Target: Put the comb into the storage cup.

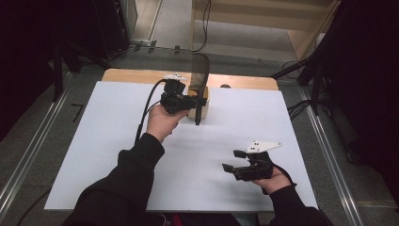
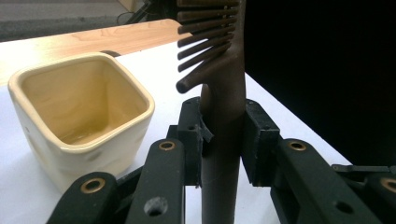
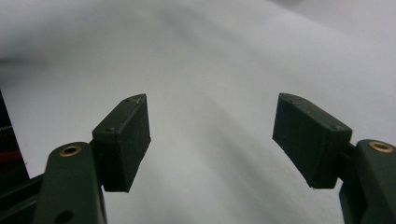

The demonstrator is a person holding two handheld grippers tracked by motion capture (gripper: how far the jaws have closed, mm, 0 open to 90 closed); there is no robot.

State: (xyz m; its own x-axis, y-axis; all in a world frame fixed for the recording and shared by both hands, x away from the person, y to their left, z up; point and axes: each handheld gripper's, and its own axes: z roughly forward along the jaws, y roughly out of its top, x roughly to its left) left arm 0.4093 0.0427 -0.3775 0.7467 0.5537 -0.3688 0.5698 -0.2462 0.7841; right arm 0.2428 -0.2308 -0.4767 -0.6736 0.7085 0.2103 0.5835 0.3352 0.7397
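Left gripper view: comb (image 2: 224,107) handle upright, clamped between the jaws.

- L gripper (image 1: 190,101): held up over the far part of the table, jaws clamped tight on sth thin, pointing to the right in the high view; L hand (image 1: 162,120) wraps its body, forearm in dark sleeve reaching fwd.
- R gripper (image 1: 230,160): low near the table's near right, jaws wide apart w/ nothing between, pointing left; R hand (image 1: 273,181) grips it from behind.
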